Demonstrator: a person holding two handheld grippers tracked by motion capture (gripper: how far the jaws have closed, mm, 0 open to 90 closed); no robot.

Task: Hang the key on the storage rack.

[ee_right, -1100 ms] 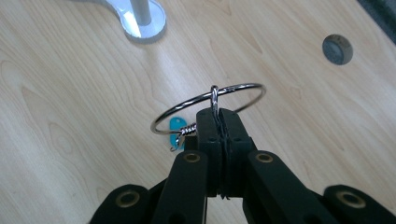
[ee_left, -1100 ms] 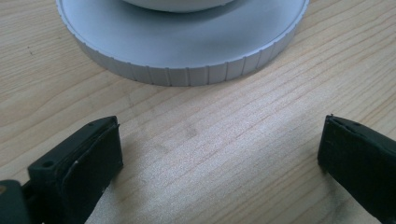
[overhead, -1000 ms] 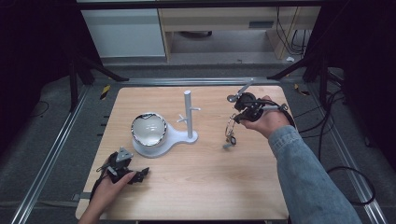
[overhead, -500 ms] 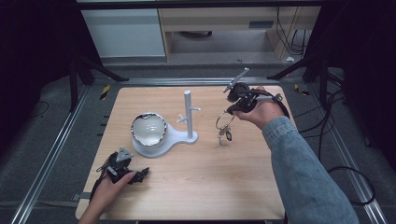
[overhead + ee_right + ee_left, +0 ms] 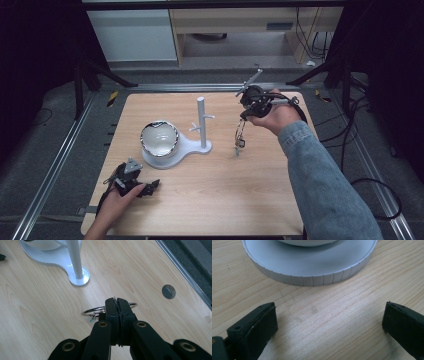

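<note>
Lifting and drifting toward the stand (image 5: 202,123), the right gripper (image 5: 248,111) is now carrying the key ring (image 5: 240,134) clear of the table (image 5: 225,190), where a second ago the keys were dangling lower and farther right. Its jaws are clamping the ring's wire, keys hanging below. To hook it well, it is worth keeping the ring open-side toward a peg (image 5: 210,117) and approaching slowly from above. The left gripper (image 5: 131,183) is resting by the dish (image 5: 159,140), jaws wide and empty.
</note>
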